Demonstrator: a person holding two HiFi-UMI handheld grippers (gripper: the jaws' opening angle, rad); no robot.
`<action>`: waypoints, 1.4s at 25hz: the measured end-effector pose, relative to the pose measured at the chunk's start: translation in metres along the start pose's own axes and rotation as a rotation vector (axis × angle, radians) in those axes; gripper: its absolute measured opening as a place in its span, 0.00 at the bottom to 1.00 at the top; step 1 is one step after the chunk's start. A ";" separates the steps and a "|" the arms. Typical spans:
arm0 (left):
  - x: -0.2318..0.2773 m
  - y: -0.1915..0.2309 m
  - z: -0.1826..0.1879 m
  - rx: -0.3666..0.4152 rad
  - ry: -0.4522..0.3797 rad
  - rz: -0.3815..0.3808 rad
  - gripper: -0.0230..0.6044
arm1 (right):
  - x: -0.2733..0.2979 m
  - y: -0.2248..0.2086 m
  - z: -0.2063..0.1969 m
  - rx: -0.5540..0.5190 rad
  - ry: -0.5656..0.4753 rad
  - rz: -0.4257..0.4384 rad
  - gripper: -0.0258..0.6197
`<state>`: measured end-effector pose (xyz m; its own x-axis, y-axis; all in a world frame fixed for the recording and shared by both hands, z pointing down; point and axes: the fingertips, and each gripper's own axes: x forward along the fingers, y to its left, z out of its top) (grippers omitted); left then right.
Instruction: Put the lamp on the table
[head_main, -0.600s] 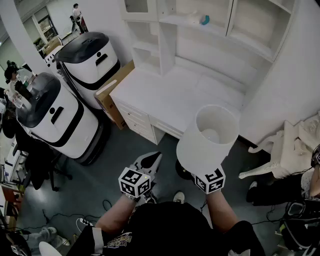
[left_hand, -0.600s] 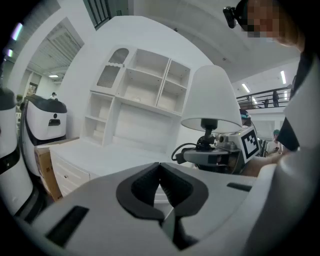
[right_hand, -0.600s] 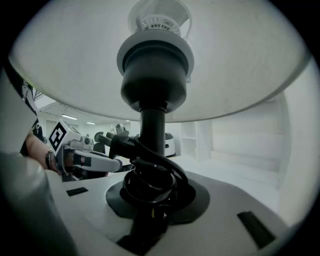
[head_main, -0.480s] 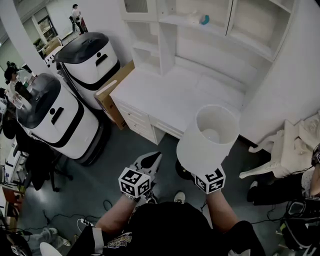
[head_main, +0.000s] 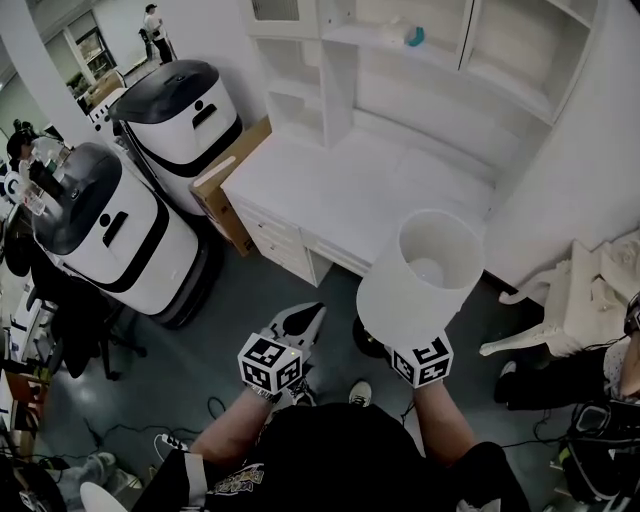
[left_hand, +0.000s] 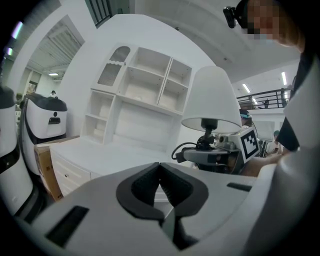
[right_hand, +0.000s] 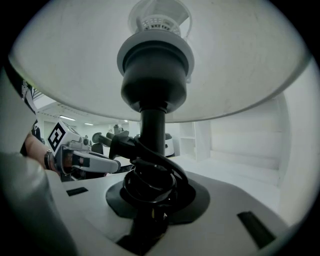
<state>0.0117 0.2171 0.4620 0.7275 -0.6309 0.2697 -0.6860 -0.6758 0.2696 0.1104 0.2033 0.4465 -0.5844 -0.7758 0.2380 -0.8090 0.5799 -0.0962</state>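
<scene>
Little had shifted in that half second. The lamp (head_main: 420, 275) hung just short of the white desk (head_main: 330, 190), not yet over it, clamped low down in the right gripper (right_hand: 151, 197). The left gripper (left_hand: 161, 186), also short of the desk, was closed on nothing, so the carry was unfinished.

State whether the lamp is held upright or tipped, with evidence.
Upright: the lamp has its shade straight above the black stem, clamped by the right gripper.

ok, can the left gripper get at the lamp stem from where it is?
Probably yes: the left gripper is shut and empty, beside the lamp stem, with nothing between them; the right gripper holds it lower down.
</scene>
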 end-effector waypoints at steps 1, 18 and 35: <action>0.000 0.001 0.000 0.000 0.001 0.002 0.05 | 0.001 -0.001 0.000 0.003 0.000 0.000 0.19; -0.009 0.038 0.002 -0.010 0.011 -0.010 0.05 | 0.036 0.005 0.001 0.025 0.012 -0.018 0.19; -0.028 0.110 0.010 -0.005 0.026 -0.065 0.05 | 0.102 0.030 0.014 0.039 -0.007 -0.087 0.19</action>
<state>-0.0840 0.1570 0.4748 0.7700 -0.5754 0.2758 -0.6374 -0.7129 0.2924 0.0258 0.1381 0.4541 -0.5125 -0.8243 0.2406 -0.8583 0.5007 -0.1127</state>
